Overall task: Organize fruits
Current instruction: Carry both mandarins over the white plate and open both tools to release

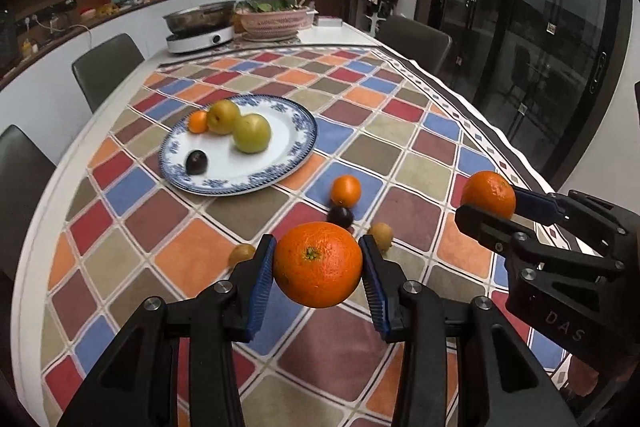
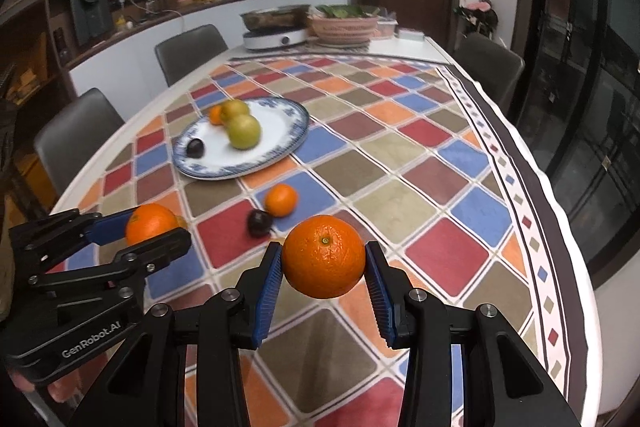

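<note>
My left gripper (image 1: 318,243) is shut on a large orange (image 1: 318,265), held above the checkered tablecloth. To its right, my right gripper (image 1: 492,203) is shut on another orange (image 1: 489,193). The right wrist view shows that orange (image 2: 324,256) between the right gripper's (image 2: 324,247) blue pads, with the left gripper (image 2: 150,227) and its orange (image 2: 150,221) at the left. Farther back, a blue-rimmed plate (image 1: 280,163) holds a small orange (image 1: 198,121), two yellow-green fruits (image 1: 251,133) and a dark plum (image 1: 196,162).
Loose on the cloth lie an orange (image 1: 345,190), a dark plum (image 1: 340,215) and two small brown fruits (image 1: 242,254). At the table's far end stand a cooker with a pan (image 1: 200,31) and a basket of greens (image 1: 272,19). Chairs (image 1: 106,67) ring the table.
</note>
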{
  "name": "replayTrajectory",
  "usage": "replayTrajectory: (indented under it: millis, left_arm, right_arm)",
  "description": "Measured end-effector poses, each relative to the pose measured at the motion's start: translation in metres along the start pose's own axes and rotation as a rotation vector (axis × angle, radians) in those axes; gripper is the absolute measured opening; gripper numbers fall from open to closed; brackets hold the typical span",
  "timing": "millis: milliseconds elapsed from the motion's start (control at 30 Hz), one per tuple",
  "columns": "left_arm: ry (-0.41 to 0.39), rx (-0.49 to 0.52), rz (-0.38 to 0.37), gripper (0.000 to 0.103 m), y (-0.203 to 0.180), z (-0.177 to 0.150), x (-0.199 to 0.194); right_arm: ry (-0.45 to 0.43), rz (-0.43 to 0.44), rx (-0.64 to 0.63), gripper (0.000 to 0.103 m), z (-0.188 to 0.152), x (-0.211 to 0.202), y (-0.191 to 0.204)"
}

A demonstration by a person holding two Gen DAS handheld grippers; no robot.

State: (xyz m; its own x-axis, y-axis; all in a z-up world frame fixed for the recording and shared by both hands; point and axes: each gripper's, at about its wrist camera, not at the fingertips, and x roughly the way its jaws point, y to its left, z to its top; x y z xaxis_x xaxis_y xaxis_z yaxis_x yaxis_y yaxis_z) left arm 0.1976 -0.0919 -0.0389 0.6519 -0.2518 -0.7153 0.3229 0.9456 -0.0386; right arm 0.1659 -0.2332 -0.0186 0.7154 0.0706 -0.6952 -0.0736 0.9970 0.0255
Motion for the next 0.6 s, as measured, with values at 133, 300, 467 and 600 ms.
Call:
replayTrajectory:
  millis: [133, 300, 467, 600]
  left_arm:
    - [-0.024, -0.010, 0.010, 0.042, 0.007, 0.000, -0.013]
    - [-0.055, -0.022, 0.024, 0.042, 0.016, 0.001, -0.028]
    - [-0.086, -0.026, 0.041, 0.042, 0.024, 0.004, -0.043]
    - [-0.111, -0.024, 0.050, 0.042, 0.031, 0.009, -0.052]
  right_arm:
    - [-0.024, 0.010, -0.022, 0.042, 0.004, -0.010, 0.013]
    - [-0.045, 0.023, -0.048, 0.042, 0.010, -0.021, 0.028]
    - [-0.064, 0.037, -0.066, 0.042, 0.017, -0.028, 0.040]
    - [-0.078, 0.047, -0.077, 0.042, 0.024, -0.031, 0.048]
